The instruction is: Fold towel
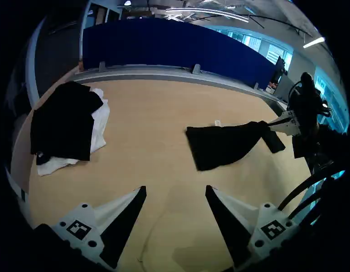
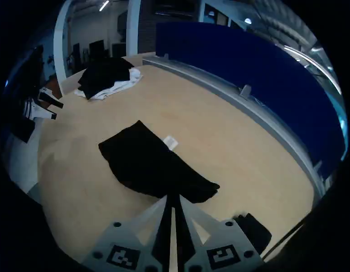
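A black towel [image 1: 225,145] lies crumpled on the wooden table [image 1: 152,104], with a small white tag [image 1: 217,122] at its far edge. My right gripper [image 2: 172,197] is shut on the towel's [image 2: 148,163] near edge. In the left gripper view, the right gripper [image 1: 271,126] pinches the towel's right end, and a dark strip trails past the fingers. My left gripper [image 1: 175,192] hangs open over bare table, short of the towel, with nothing between its fingers. In the right gripper view the left gripper [image 2: 46,106] sits far off at the table's left edge.
A pile of black and white cloths [image 1: 66,122] lies at the table's far left corner and appears again in the right gripper view [image 2: 107,75]. A blue partition [image 1: 175,45] runs along the back edge. A person's dark sleeve holds the right gripper.
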Demonstrator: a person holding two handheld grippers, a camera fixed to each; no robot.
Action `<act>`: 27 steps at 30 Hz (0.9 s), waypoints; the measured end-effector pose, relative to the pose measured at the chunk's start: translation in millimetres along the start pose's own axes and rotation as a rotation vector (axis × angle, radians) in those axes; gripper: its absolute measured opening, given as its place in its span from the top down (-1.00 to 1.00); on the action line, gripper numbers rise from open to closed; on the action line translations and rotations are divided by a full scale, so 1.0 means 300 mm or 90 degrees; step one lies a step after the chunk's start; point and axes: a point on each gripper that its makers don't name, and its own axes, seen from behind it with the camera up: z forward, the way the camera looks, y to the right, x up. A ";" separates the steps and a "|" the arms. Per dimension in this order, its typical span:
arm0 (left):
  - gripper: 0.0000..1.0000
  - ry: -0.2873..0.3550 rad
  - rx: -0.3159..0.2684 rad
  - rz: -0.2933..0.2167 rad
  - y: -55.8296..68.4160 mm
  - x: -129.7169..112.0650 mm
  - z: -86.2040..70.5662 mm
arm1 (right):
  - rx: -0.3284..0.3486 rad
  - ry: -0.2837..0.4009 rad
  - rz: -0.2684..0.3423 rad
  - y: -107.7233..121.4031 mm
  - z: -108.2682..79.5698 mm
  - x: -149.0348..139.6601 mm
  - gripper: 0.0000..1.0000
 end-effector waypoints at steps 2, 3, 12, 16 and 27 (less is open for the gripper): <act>-0.94 0.002 -0.002 -0.001 0.003 0.003 -0.004 | 0.000 -0.004 -0.005 0.005 0.001 0.007 0.91; -0.94 0.003 -0.002 -0.002 0.004 0.004 -0.007 | 0.001 -0.007 -0.007 0.006 0.002 0.010 0.91; -0.94 0.009 -0.007 -0.010 0.007 0.005 -0.031 | 0.017 -0.026 -0.041 -0.027 0.029 0.059 0.92; -0.94 0.015 -0.008 -0.013 0.008 0.010 -0.044 | 0.031 -0.033 -0.079 -0.063 0.056 0.117 0.92; -0.94 0.041 -0.006 -0.036 0.020 0.003 -0.105 | 0.112 -0.062 -0.219 -0.276 0.210 0.277 0.92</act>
